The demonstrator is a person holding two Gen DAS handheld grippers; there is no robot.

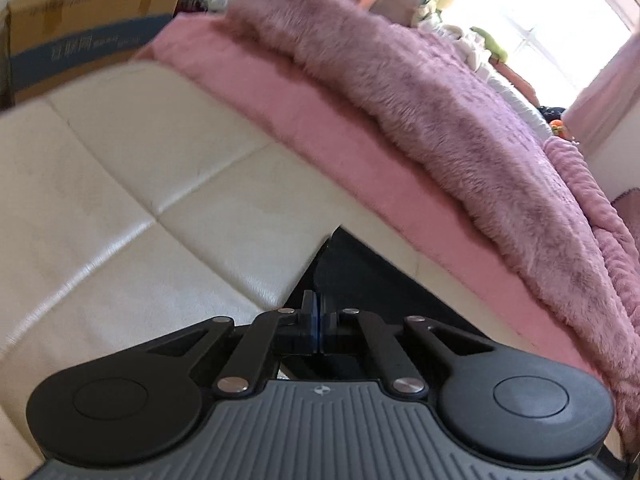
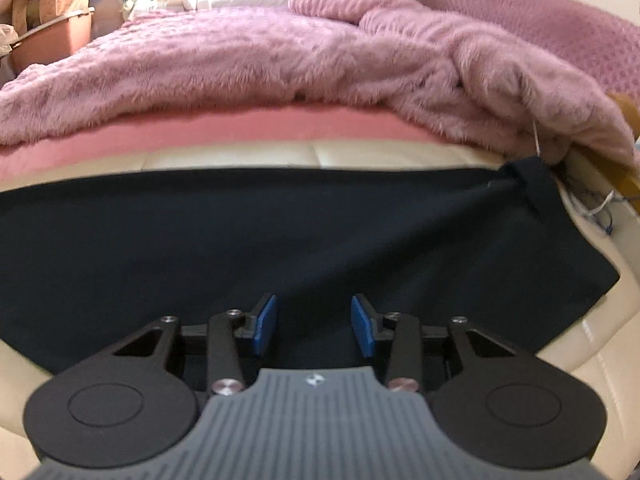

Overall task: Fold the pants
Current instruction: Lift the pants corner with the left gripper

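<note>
Left hand-held gripper [image 1: 319,320] jaws closed, nothing visibly pinched, over pants [image 1: 340,268] corner. Right hand-held gripper [image 2: 313,326] partly open, empty, above pants [image 2: 240,240] mid-frame on cream bench [image 2: 360,156].

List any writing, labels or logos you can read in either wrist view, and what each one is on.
Cardboard box: white characters on its blue band, too blurred to read.
Left tool: small white logo mark on its grey ribbed body, no letters.
Right tool: the same small logo mark, no letters.
No other readable text.
</note>
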